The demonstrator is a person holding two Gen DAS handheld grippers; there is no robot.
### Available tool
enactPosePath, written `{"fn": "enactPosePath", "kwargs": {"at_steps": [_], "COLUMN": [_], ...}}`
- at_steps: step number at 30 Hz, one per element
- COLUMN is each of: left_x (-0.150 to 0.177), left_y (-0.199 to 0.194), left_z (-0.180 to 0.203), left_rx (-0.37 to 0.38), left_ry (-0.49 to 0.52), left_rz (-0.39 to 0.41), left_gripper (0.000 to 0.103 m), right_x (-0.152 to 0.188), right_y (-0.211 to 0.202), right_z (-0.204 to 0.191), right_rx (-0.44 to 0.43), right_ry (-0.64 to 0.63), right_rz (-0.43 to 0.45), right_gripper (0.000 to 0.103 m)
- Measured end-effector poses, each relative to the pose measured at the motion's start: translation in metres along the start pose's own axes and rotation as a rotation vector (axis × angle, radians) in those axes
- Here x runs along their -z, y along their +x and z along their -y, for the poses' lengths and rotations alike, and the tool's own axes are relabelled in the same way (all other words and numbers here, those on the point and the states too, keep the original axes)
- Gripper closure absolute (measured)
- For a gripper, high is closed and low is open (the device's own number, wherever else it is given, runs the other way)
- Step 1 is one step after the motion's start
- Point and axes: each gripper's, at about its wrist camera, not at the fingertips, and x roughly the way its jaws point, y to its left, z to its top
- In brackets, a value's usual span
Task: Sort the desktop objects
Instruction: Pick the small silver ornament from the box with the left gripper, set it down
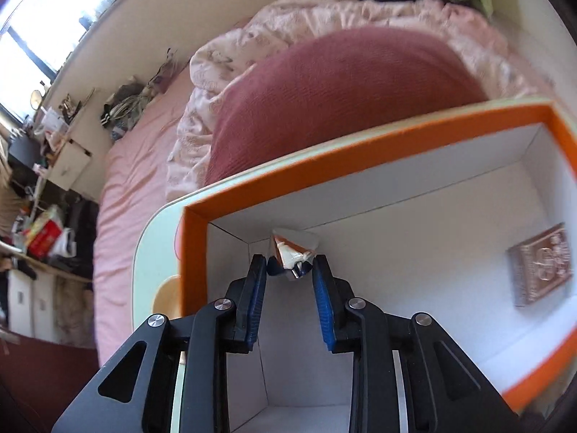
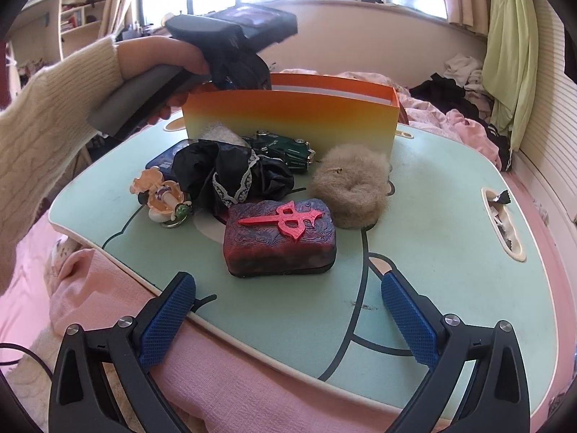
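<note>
Inside the orange box (image 1: pixel 360 151), the left gripper (image 1: pixel 289 270) clamps a small packet (image 1: pixel 293 250); near the tray (image 2: pixel 450 252), the right gripper (image 2: pixel 288 310) gapes wide, holding nothing.

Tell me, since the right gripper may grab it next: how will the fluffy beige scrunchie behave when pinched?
The scrunchie looks fuzzy and soft, so it will probably squash between the pads and weigh little. Its ring shape lies flat on the table, so rolling seems unlikely. The fur may slip somewhat, though the right gripper has ribbed pads.
</note>
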Motion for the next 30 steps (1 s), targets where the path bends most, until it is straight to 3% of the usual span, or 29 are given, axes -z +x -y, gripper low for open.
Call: {"fn": "enactPosePath", "kwargs": {"at_steps": [3, 5, 9, 11, 14, 19, 21, 23, 24, 27, 30], "left_x": [0.005, 0.016, 0.068, 0.093, 0.111, 0.120, 0.137, 0.162, 0.174, 0.212, 0.236], "left_y": [-0.032, -0.062, -0.125, -0.139, -0.136, -0.125, -0.132, -0.136, -0.134, -0.116, -0.095], "left_z": [-0.013, -0.019, -0.015, -0.004, 0.014, 0.019, 0.009, -0.004, -0.010, -0.024, -0.024], "left_rx": [0.054, 0.141, 0.357, 0.415, 0.441, 0.381, 0.368, 0.357, 0.347, 0.341, 0.399], "left_ry": [-0.032, -0.043, -0.003, 0.041, 0.055, 0.018, -0.015, -0.063, -0.088, -0.169, -0.228], "left_rz": [0.088, 0.155, 0.272, 0.300, 0.293, 0.299, 0.355, 0.409, 0.423, 0.386, 0.317], "left_gripper": [0.076, 0.076, 0.076, 0.075, 0.075, 0.074, 0.065, 0.021, 0.016, 0.015, 0.015], "right_x": [0.000, 0.001, 0.000, 0.001, 0.001, 0.001, 0.001, 0.001, 0.001, 0.002, 0.001], "right_y": [0.000, 0.000, 0.000, 0.001, 0.001, 0.001, 0.001, 0.001, 0.001, 0.001, 0.001], "right_z": [0.001, 0.001, 0.001, 0.001, 0.001, 0.001, 0.001, 0.001, 0.002, 0.002, 0.002], "right_rx": [0.002, 0.000, 0.002, 0.002, 0.003, 0.003, 0.003, 0.003, 0.004, 0.005, 0.009], "right_ry": [0.000, 0.000, 0.000, 0.000, 0.001, 0.002, 0.001, 0.002, 0.002, 0.003, 0.006], "right_rz": [0.000, 0.000, 0.000, -0.001, -0.001, -0.001, -0.001, -0.001, -0.001, -0.001, 0.000], "right_gripper": [0.000, 0.000, 0.000, 0.000, 0.000, 0.000, 0.000, 0.000, 0.000, 0.000, 0.000]}}
